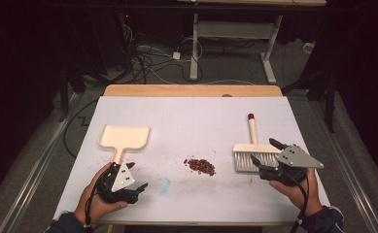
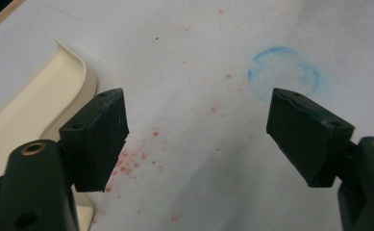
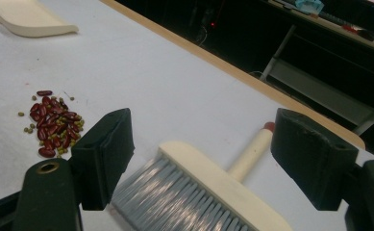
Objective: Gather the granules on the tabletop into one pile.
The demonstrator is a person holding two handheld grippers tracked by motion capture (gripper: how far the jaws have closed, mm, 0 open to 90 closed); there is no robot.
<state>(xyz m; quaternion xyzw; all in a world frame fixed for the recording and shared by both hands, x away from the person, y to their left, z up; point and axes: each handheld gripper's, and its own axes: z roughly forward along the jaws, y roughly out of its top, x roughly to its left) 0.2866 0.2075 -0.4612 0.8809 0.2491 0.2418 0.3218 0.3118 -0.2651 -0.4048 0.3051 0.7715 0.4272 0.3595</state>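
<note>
A cream dustpan (image 1: 124, 137) lies at the left of the white table, its handle toward me; its edge (image 2: 40, 103) shows in the left gripper view. My left gripper (image 1: 137, 177) is open just below the handle, nothing between its jaws. A small pile of red and green beans (image 1: 200, 166) sits mid-table, also seen as beans (image 3: 52, 125) in the right gripper view. A cream brush (image 1: 251, 148) with grey bristles lies at the right, handle pointing away. My right gripper (image 1: 264, 151) is open over the brush head (image 3: 208, 190), one jaw on each side.
A faint blue ring mark (image 1: 163, 184) is on the table sheet (image 1: 191, 116) near the left gripper, with red specks around it. A wooden table edge (image 1: 191, 90) runs along the far side. Beyond it are cables and a desk frame (image 1: 232, 43) on the floor.
</note>
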